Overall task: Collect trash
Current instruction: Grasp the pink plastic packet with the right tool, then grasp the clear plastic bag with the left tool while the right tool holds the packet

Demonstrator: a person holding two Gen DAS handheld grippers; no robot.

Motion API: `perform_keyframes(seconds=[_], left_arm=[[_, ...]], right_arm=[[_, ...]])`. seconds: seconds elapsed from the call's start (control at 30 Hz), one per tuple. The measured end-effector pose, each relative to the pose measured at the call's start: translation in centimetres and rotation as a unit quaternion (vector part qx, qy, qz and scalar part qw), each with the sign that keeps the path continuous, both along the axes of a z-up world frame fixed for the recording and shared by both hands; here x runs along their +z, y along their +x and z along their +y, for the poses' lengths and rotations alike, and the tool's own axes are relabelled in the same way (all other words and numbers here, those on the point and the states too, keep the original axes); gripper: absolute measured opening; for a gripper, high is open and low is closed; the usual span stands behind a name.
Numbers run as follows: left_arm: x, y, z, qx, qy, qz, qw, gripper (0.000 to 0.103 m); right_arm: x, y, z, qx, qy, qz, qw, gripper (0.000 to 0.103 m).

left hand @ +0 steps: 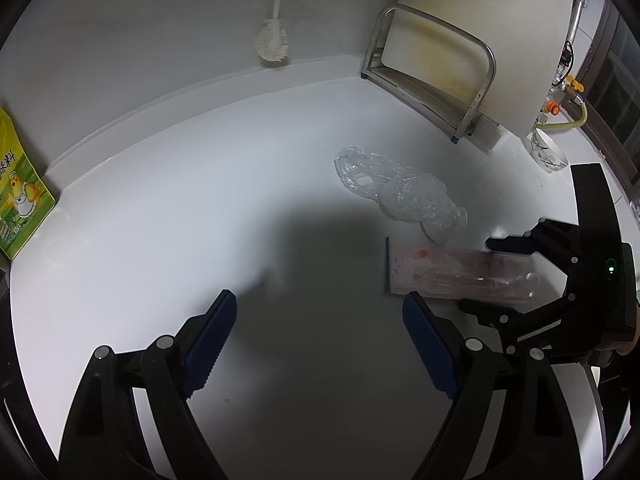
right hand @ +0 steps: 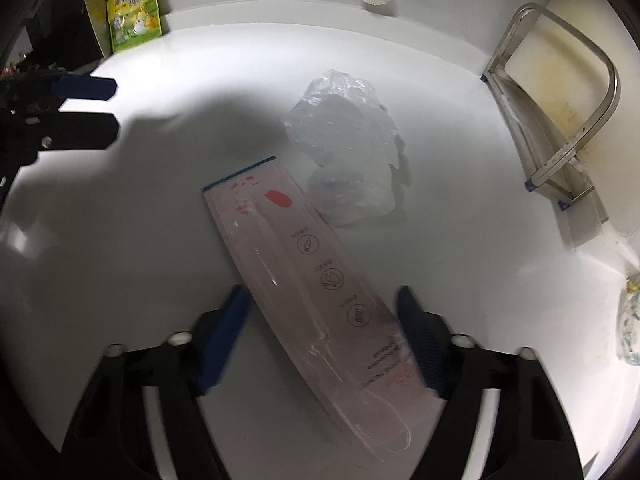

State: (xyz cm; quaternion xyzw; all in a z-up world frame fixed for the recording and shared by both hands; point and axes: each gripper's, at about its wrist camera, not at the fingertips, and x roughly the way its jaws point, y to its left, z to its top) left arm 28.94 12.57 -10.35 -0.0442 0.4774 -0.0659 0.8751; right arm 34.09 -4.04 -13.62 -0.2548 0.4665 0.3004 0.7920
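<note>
Where right tongs [right hand: 320, 340] gape, wrapper [right hand: 296, 280] lies (untouched).

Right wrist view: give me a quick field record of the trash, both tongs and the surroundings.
surface: white countertop
trash 1: long flat clear plastic package with red print, lying flat
trash 2: crumpled clear plastic wrap, beside the package's far end
right tongs: straddling the package, contact unclear
left tongs: open, empty
background: green-yellow pouch, metal rack
</note>
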Motion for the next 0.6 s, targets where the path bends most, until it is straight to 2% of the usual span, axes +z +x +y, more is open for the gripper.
perform_keyframes(seconds=[0.03,0.07,0.1,0.13,0.23,0.4,0.6], left_arm=[[0.0,0.0,0.0,-0.001,0.000,0.000,1.0000,0.083],[0.0,0.1,-0.1,-0.001,0.000,0.000,1.0000,0.083],[-0.1,0.1,-0.1,-0.001,0.000,0.000,1.0000,0.083],[-0.1,0.2,-0.1,-0.001,0.000,0.000,1.0000,0.083],[-0.1,0.5,-0.4,-0.003,-0.001,-0.002,1.0000,0.083],[0.1,1.1,-1.2,-0.012,-0.002,-0.009,0.9999,0.083],[0.1,1.8,-2.1,-0.021,-0.006,-0.014,0.9997,0.083]], right_arm=[[0.1,-0.1,0.0,-0.004,0.003,0.000,1.000,0.057],[0.1,-0.3,0.0,-0.006,0.008,0.000,1.000,0.052],[0.2,-0.5,-0.1,-0.012,0.012,-0.002,1.000,0.038],[0.2,-0.7,-0.1,-0.018,0.010,-0.006,1.000,0.036],[0.2,-0.9,-0.2,-0.036,0.012,-0.012,0.999,0.030],[0.4,-1.3,-0.6,-0.059,0.017,-0.014,0.998,0.027],[1.9,-1.8,-3.0,-0.123,0.075,-0.013,0.990,0.024]])
